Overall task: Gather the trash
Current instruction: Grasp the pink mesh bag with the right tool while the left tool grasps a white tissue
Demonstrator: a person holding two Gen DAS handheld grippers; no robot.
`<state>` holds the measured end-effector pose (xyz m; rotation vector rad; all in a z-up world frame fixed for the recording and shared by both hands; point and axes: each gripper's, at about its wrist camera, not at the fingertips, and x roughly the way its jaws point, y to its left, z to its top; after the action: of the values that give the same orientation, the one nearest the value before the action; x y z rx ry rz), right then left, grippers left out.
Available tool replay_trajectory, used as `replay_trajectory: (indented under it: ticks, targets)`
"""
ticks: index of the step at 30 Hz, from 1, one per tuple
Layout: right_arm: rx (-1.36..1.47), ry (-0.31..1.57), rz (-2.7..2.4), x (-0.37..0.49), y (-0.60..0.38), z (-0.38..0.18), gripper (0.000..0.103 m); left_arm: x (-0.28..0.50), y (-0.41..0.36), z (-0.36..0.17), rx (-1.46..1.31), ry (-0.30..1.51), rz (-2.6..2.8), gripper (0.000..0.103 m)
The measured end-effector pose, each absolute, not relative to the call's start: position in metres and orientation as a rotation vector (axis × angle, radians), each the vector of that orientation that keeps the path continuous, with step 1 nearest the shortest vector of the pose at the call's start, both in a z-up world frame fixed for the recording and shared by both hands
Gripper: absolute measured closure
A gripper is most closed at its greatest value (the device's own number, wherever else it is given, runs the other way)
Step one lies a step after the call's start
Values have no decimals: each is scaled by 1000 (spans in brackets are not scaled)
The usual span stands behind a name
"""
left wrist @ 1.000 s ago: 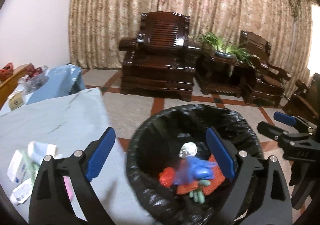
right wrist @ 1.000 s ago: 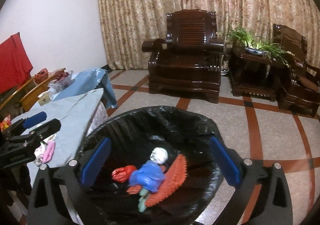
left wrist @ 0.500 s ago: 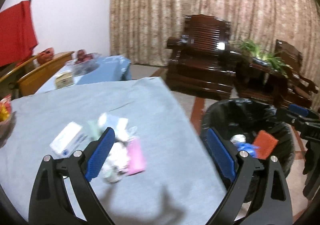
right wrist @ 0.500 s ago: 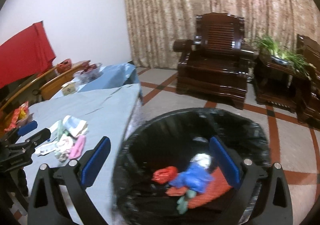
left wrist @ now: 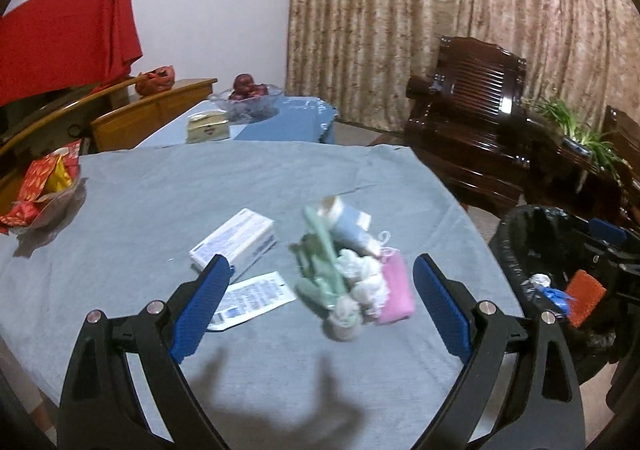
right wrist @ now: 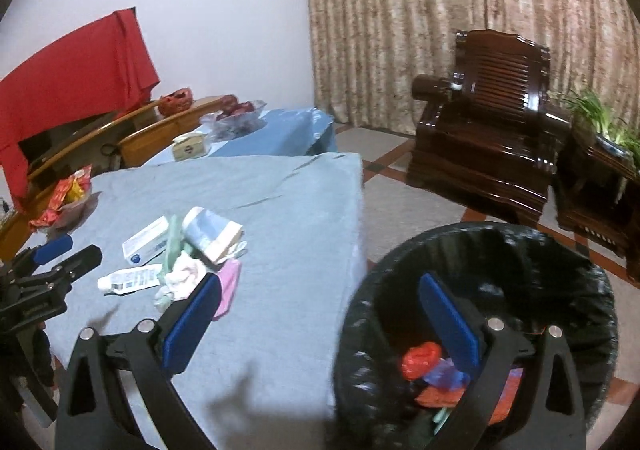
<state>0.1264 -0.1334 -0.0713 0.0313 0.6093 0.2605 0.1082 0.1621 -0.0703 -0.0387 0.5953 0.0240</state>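
A heap of trash (left wrist: 344,270) lies on the blue-grey tablecloth (left wrist: 168,202): a pink piece (left wrist: 396,290), green and white crumpled bits, a white box (left wrist: 236,242) and a flat sachet (left wrist: 252,298). The heap also shows in the right wrist view (right wrist: 188,250). My left gripper (left wrist: 316,302) is open and empty, just short of the heap. My right gripper (right wrist: 320,322) is open and empty, spanning the table edge and the black-lined trash bin (right wrist: 560,250). The bin holds red, blue and orange trash (right wrist: 432,366).
A snack packet pile (left wrist: 40,186) lies at the table's left. A second table behind carries a fruit bowl (left wrist: 248,94) and a tissue box (left wrist: 208,126). Dark wooden armchairs (left wrist: 472,118) and a plant (left wrist: 576,130) stand behind the bin (left wrist: 520,234).
Both grippers have swung left from over the bin towards the table. The left one now faces the trash heap. Both stay open and empty.
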Motion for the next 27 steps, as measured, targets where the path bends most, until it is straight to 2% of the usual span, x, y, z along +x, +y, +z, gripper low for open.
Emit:
replay_trajectory:
  ticks: [14,21,27]
  targets:
    - [-21,700,298,164,-74,-117,8,113,188,-91,-58,636,78,13]
    - [-57,767,337,178,-51,-143,22,120,196,-100,-67,656,90,13]
    - [-61,804,368,187,-34,-157,29,124,199,-106,-64,667,95,13]
